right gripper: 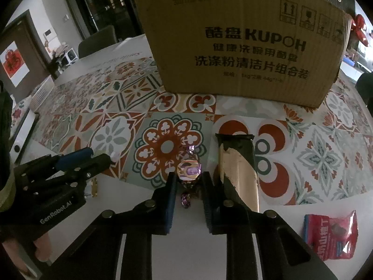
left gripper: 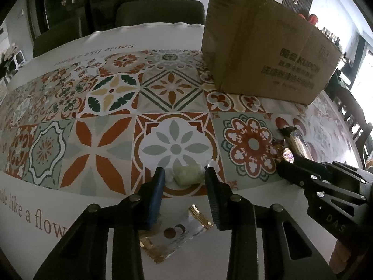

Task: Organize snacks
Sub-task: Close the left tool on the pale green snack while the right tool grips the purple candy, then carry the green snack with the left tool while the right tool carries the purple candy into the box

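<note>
— Biggest first: a tablecloth (left gripper: 109,137) patterned in tiles, and on its far side a cardboard box (right gripper: 244,46), upright, printed with dark lettering.

— Nearer than that?

— A long gold-and-dark packet (right gripper: 237,163) lying on the cloth just beside the right gripper (right gripper: 187,182), on its right. Further right, near the table edge, a red snack bag (right gripper: 332,235). Under the left gripper (left gripper: 184,175), a flat white-and-gold sachet (left gripper: 177,233) on the plain border.

— And the tongs themselves?

— Right pair drawn narrow on a purple foil candy (right gripper: 188,170), pads pressing both its sides (twisted wrapper end poking out below). Left pair part-closed round a pale green candy (left gripper: 187,175); left pad against its crinkled wrapper end, right pad beside the other end, firm contact hard to judge.

— Both candies where, exactly?

— Green one on the white flower tile near the border, purple one at the edge of the red flower tile; lifted or resting, cannot tell.
</note>
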Demonstrator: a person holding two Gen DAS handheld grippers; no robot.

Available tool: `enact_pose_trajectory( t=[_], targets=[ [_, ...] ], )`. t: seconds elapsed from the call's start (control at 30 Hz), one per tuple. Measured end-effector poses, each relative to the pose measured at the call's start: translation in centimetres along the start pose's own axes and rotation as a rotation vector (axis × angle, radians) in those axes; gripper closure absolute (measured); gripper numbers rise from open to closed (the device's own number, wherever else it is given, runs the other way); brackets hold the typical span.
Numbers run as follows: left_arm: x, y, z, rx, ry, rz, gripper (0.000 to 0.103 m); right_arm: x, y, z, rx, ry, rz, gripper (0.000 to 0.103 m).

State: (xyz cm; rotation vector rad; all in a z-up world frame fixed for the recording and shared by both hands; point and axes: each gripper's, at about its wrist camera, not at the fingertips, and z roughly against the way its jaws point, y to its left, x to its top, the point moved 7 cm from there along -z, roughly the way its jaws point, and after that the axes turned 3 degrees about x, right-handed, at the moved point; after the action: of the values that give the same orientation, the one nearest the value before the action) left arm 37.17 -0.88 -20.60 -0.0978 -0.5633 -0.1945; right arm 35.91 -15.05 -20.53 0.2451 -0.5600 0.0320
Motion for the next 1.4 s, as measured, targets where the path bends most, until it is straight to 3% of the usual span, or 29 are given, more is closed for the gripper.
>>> enact_pose_trajectory(
  t=[0.57,1.4],
  targets=[
    [0.9,-1.9,3.9,0.002,-0.085,-0.038,0.070,0.4,0.9,3.1,0.045,-0.054,0.003,0.081],
    [6.3,-5.4,13.4,-0.037,-0.309,-0.071,0.070,4.1,0.1,13.3,0.048,-0.277,-0.007,0.081]
  ],
)
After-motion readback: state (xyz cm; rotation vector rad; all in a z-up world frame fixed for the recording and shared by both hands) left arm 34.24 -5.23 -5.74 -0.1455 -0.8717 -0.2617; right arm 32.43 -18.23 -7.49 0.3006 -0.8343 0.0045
